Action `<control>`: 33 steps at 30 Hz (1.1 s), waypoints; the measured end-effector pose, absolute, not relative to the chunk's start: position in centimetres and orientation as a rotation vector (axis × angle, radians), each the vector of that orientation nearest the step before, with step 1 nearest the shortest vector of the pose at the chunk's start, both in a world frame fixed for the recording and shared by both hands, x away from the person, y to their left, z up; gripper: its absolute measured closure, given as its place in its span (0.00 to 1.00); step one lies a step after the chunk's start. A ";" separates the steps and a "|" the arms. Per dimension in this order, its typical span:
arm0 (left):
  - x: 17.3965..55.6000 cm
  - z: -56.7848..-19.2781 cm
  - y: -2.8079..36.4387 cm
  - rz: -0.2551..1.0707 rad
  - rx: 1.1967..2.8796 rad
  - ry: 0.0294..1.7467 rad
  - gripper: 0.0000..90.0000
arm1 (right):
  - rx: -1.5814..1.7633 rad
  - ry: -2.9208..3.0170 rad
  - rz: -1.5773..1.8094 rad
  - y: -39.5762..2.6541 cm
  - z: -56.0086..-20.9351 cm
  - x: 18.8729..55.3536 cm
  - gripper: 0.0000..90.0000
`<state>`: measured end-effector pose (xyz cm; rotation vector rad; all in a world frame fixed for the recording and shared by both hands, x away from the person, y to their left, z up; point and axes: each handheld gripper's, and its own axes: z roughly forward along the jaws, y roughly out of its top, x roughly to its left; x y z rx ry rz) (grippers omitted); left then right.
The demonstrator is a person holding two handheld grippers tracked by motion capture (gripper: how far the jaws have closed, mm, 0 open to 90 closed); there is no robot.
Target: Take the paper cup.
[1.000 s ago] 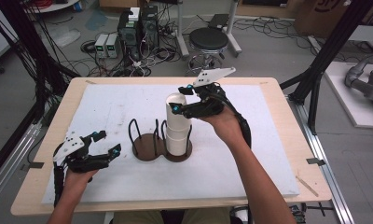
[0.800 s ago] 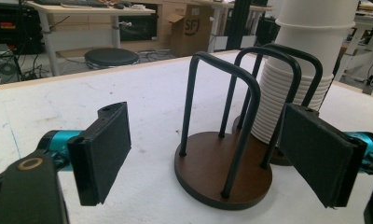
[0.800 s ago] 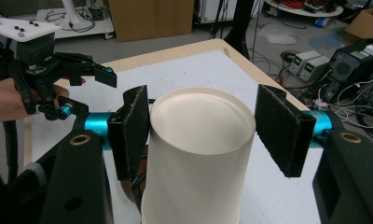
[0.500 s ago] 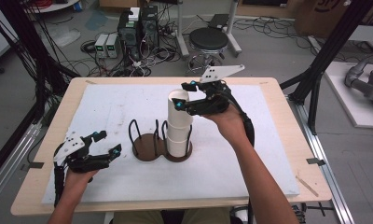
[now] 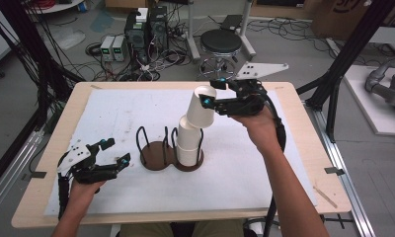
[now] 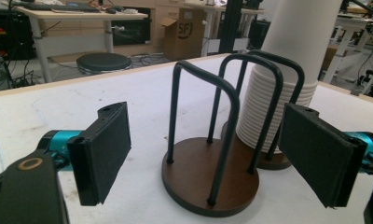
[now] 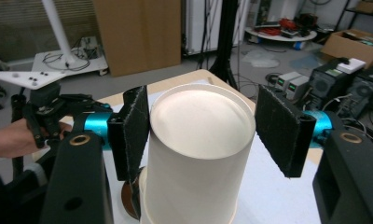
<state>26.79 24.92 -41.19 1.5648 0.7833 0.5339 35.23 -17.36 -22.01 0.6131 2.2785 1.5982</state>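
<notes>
Presently, a white paper cup is seen clamped between the pads of the right gripper, upside down and tilted, just above the stack of cups from which it appears to be drawn. In the right gripper view the cup's flat base is turned toward the camera, the left pad pressed against the wall and the other pad close at the opposite side. The stack is seated in one ring of a dark wooden holder with black wire hoops; the adjoining ring, on the side away from the stack, is vacant. The left gripper is held near the table's front edge, well apart from the holder, its jaws standing wide and nothing between them, as is confirmed in the left gripper view. Several risks are judged to follow. A thin cup wall could be crushed by the clamp. A second cup could be dragged up by friction with the nested one. Because the lift is tilted, the stack could be pulled sideways against the hoops, and the unsteadied holder could be shifted or tipped.
</notes>
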 end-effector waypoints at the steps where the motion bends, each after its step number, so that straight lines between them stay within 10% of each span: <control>1: 26.8 -41.2 24.8 0.536 1.567 0.779 0.19 | 0.620 2.272 1.595 -17.7 -22.0 35.2 0.42; 33: 24.2 -39.5 21.2 0.490 1.581 0.660 0.19 | 0.786 2.260 1.516 -25.3 -27.0 32.6 0.42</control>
